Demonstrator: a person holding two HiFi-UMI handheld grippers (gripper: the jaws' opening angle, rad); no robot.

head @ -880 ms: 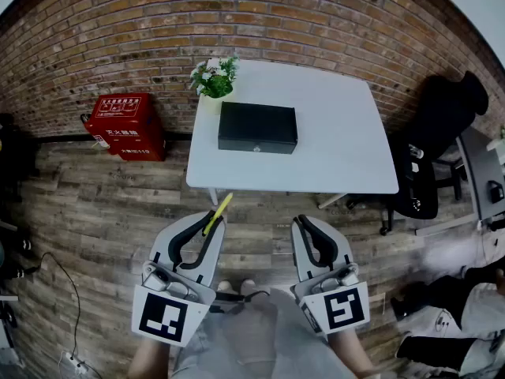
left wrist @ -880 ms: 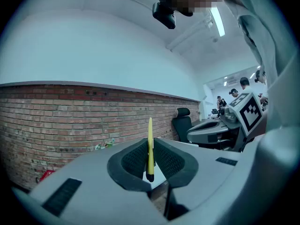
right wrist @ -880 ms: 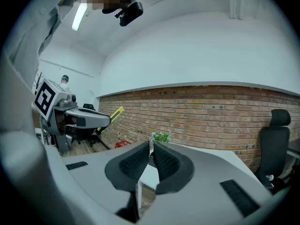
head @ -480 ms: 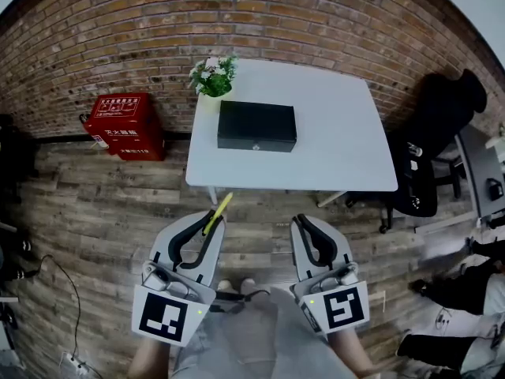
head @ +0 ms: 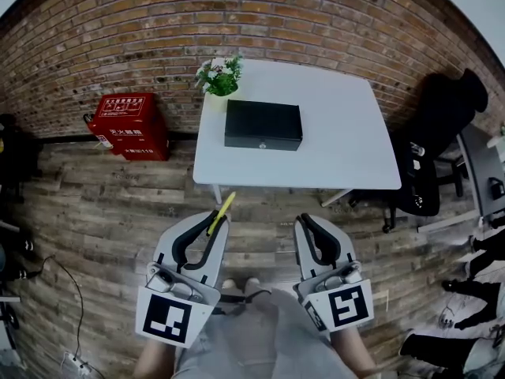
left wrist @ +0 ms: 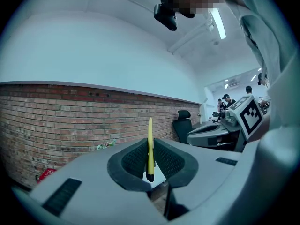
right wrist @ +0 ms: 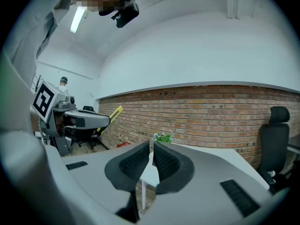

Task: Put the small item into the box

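A brick wall (head: 237, 22) backs the white surface (head: 339, 144), which carries a black box (head: 263, 125) at 12 o'clock. The left tool (head: 216, 219) clamps a yellow pen (head: 222, 212); the right tool (head: 304, 220) is closed and empty.

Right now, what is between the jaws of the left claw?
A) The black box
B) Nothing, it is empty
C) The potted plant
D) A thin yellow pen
D: in the left gripper view the left claw is shut on a thin yellow pen that sticks out past its tips, while the black box lies closed on the white table, far from both claws.
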